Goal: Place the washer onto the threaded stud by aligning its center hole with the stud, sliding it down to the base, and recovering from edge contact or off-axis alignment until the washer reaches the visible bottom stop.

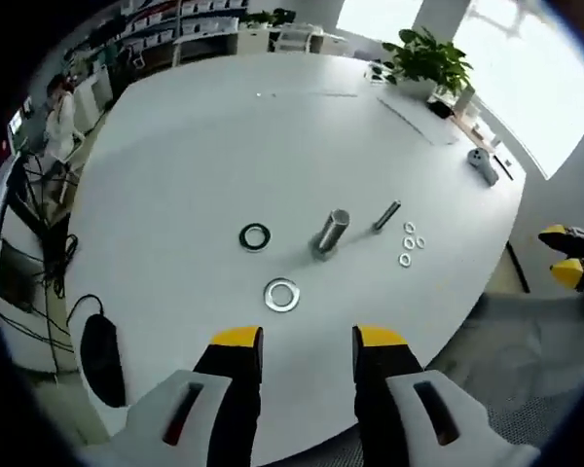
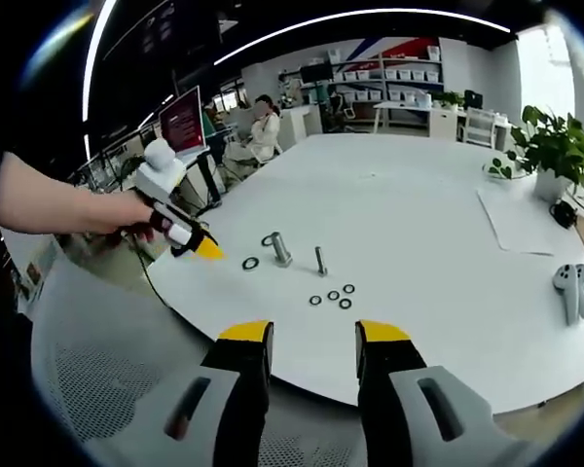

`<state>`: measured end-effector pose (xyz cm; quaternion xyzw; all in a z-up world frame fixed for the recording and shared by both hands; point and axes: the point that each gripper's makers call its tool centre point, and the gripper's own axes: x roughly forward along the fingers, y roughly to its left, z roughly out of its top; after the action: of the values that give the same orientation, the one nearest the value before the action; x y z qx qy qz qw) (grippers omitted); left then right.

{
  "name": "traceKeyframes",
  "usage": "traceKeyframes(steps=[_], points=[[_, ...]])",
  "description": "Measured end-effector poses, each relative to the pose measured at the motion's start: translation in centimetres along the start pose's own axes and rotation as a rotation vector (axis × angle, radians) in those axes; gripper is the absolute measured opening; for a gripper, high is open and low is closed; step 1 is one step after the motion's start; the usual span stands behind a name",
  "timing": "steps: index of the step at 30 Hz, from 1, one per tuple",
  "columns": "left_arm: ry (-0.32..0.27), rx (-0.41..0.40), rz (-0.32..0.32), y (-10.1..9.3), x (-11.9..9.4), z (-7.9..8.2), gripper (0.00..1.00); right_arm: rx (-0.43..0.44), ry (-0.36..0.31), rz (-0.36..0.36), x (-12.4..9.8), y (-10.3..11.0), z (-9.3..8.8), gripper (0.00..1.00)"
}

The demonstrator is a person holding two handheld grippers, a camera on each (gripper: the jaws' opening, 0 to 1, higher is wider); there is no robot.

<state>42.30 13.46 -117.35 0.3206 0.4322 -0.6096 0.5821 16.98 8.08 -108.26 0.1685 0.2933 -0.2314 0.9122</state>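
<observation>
Two yellow-tipped grippers show. In the left gripper view the left gripper [image 1: 309, 338] rises from the bottom edge with its jaws apart and nothing between them. In the right gripper view the right gripper [image 2: 313, 333] stands the same way, released and empty, at the bottom centre.

On the large round white table [image 1: 195, 156], at centre frame, lie two big washers: a bright silver steel washer [image 1: 281, 294] nearest the left gripper's jaws and a dark ringed washer [image 1: 255, 236] just above and left of it. To their right stands one thick grey threaded stud [image 1: 331, 232], upright on its base, with one thinner grey bolt [image 1: 386, 216] beside it. Four small silver washers [image 1: 410, 242] cluster right of the bolt.

No writing can be read. A potted green plant [image 1: 426, 60] sits at the upper right, and a black mouse-shaped object [image 1: 101, 356] lies at the lower left table edge.
</observation>
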Motion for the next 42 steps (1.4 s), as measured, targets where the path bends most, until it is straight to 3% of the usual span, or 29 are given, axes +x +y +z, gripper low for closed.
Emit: traceKeyframes(steps=[2,3,8,10,12,20,24,30,32,33,42], points=[[0.014,0.027,0.015,-0.2,0.1,0.0,0.35,-0.001,0.004,0.003,0.1,0.1,-0.1,0.35],[0.03,0.035,0.019,0.5,1.8,0.6,0.35,-0.005,0.005,0.002,0.1,0.1,-0.1,0.35],[0.095,0.063,0.02,1.3,3.5,0.7,0.35,-0.001,0.004,-0.006,0.0,-0.1,-0.1,0.35],[0.127,0.082,0.019,2.5,5.4,1.0,0.35,0.0,0.004,-0.004,0.2,-0.1,-0.1,0.35],[0.157,0.1,0.033,2.8,5.0,0.5,0.35,-0.003,0.006,-0.004,0.2,-0.2,-0.1,0.35],[0.201,0.162,0.049,3.8,7.1,0.9,0.34,-0.001,0.012,-0.009,0.2,-0.3,-0.2,0.34],[0.221,0.165,0.045,3.3,7.4,0.6,0.34,0.002,0.009,-0.012,0.0,-0.4,-0.2,0.34],[0.22,0.179,0.064,3.0,7.7,1.0,0.33,-0.002,0.008,-0.01,0.1,-0.3,-0.2,0.34],[0.238,0.259,0.105,3.5,7.7,0.9,0.31,0.001,0.005,-0.008,0.2,-0.3,-0.1,0.34],[0.237,0.233,0.096,2.7,7.7,1.0,0.31,0.002,0.002,-0.007,0.2,-0.3,-0.1,0.34],[0.237,0.254,0.083,2.8,7.6,0.9,0.31,0.004,-0.002,-0.004,0.2,-0.4,0.0,0.34]])
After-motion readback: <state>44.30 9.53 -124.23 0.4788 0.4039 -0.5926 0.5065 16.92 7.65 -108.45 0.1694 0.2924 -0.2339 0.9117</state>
